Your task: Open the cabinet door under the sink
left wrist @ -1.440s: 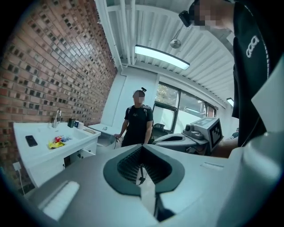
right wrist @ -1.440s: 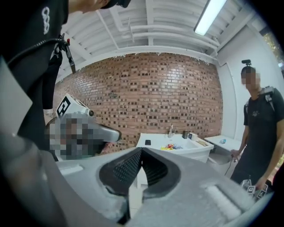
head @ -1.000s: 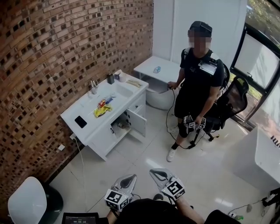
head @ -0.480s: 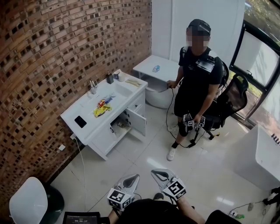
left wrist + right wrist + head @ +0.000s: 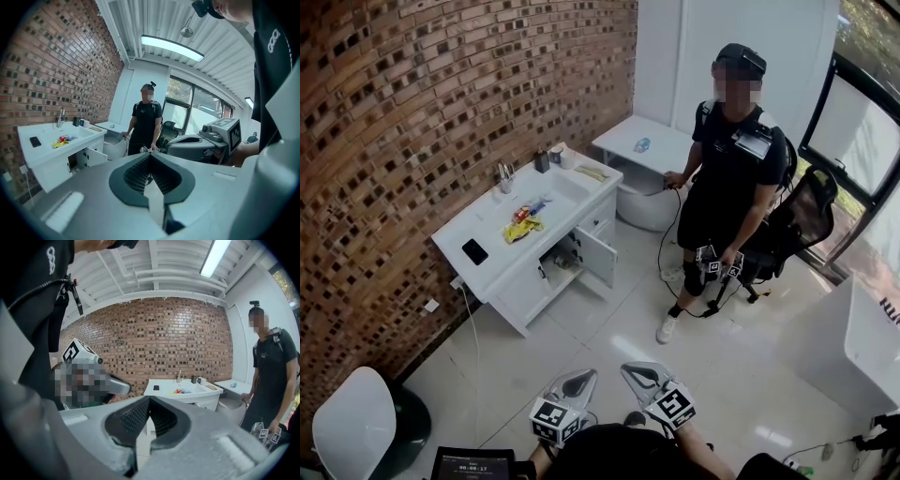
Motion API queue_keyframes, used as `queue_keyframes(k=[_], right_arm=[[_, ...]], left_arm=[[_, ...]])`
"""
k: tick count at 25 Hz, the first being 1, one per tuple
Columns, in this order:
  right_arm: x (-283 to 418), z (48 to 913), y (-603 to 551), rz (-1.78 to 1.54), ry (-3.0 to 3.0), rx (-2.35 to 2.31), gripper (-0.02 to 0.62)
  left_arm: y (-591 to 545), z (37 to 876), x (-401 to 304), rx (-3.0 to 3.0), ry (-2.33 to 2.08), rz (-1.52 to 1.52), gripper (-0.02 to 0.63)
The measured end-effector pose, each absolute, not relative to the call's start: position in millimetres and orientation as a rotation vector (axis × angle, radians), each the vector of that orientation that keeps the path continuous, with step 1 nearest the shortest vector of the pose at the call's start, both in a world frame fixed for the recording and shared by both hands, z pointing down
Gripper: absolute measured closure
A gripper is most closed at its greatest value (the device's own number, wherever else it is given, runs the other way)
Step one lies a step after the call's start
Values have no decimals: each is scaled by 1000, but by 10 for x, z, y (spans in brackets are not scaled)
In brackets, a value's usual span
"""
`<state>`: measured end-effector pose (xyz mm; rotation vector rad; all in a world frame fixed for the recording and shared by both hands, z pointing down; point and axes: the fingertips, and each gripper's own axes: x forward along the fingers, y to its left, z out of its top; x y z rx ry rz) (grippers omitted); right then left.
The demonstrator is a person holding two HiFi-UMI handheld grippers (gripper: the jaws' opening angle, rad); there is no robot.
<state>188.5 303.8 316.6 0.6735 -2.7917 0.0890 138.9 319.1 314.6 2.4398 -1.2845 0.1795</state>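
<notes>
Left gripper (image 5: 571, 384) and right gripper (image 5: 641, 376), jaws together on nothing, hover well apart from the cabinet door (image 5: 599, 256), ajar under the sink (image 5: 561, 191), far left; the left is nearer.

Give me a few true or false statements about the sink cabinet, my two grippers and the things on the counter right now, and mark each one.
1. A cabinet door under the sink stands open. True.
2. The left gripper is clamped on that door. False: its jaws are together on nothing, far from the cabinet.
3. The right gripper has its jaws together and holds nothing. True.
4. The black phone lies on the floor. False: it lies on the countertop, at the end away from the sink.
</notes>
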Motion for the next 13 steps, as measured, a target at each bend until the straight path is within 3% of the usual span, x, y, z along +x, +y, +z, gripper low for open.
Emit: queue_keyframes(k=[13], right_arm=[[1704,3234,3000,104,-2777,665,604]], left_arm=[[3164,3158,1247,2439,-1265,180,590]])
